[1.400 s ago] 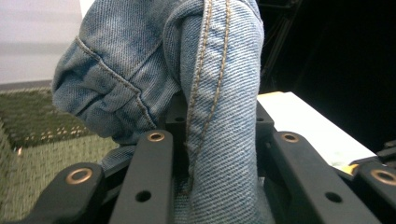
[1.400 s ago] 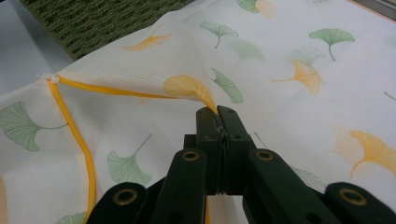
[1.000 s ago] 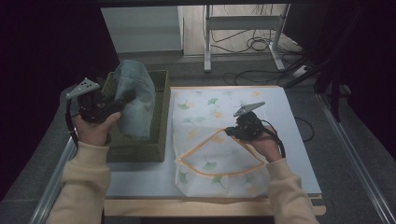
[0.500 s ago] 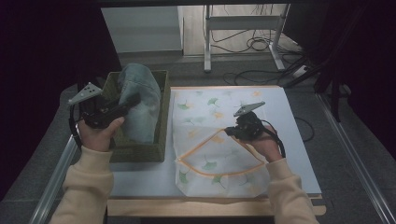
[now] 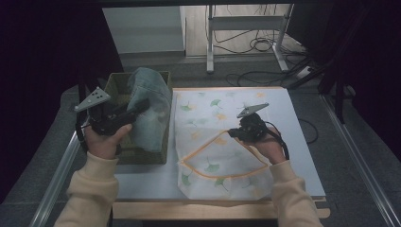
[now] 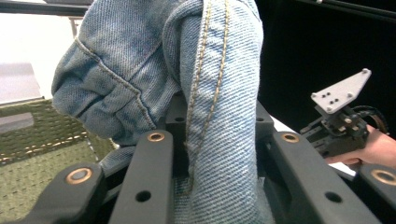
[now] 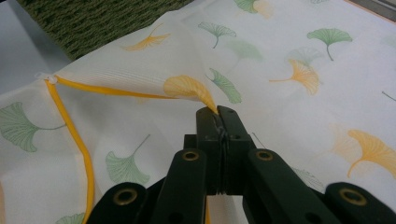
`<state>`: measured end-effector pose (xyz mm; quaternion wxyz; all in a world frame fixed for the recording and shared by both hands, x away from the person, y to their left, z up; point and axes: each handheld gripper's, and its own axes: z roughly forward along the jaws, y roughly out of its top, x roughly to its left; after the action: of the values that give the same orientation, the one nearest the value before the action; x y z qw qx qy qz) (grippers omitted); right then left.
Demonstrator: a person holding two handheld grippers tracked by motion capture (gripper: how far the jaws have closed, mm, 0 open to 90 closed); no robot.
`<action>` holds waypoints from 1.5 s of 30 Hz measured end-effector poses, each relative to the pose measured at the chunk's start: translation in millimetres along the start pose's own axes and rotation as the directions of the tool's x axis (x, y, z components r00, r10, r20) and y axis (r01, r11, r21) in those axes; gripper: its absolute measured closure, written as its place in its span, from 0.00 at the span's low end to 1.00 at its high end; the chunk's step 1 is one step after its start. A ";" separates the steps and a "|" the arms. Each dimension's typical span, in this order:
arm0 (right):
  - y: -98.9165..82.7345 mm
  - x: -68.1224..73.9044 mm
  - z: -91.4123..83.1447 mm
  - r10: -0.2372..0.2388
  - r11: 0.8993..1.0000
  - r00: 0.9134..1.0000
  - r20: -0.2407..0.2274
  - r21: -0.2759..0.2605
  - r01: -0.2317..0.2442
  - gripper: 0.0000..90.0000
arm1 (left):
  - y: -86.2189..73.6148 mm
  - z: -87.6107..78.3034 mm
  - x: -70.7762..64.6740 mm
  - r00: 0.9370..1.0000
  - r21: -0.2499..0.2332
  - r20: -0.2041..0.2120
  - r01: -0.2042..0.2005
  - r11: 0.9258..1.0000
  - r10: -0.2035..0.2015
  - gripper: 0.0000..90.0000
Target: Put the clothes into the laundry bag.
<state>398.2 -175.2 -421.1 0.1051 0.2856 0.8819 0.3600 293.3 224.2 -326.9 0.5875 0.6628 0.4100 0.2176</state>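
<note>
We clamp left gripper (image 5: 142, 105) on denim jeans (image 5: 150, 111) above green basket (image 5: 112, 82), left of frame; right gripper (image 5: 232, 134) pinches laundry bag (image 5: 213, 109) rim, centre, holding mouth open for loading.

Text on the jeans (image 6: 219, 93): none readable.
Text on the leaf-print bag (image 5: 213, 123): none, only leaf shapes.
Labels on the basket (image 5: 113, 85): none readable.

Rough blue denim garment (image 6: 219, 93), woven green basket (image 5: 142, 153), thin printed mesh bag (image 7: 280, 60)
</note>
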 end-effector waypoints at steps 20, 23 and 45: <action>-0.1 -0.2 0.1 0.007 1.000 1.000 0.009 0.000 -0.007 0.98 | -6.6 7.9 -28.7 0.995 0.011 0.095 -0.022 1.000 0.021 0.78; -0.1 -0.2 0.2 0.006 1.000 1.000 0.010 0.001 -0.006 0.98 | -7.2 8.3 -30.7 0.994 0.012 0.106 -0.019 1.000 0.017 0.78; -0.7 -0.3 2.9 0.008 1.000 1.000 0.014 0.006 -0.008 0.98 | -17.6 20.8 -49.1 0.986 0.035 0.168 -0.019 0.999 0.013 0.78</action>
<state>399.3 -174.2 -423.7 0.1093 0.2919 0.8811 0.3558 276.3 172.0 -338.7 0.6060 0.6927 0.3575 0.1583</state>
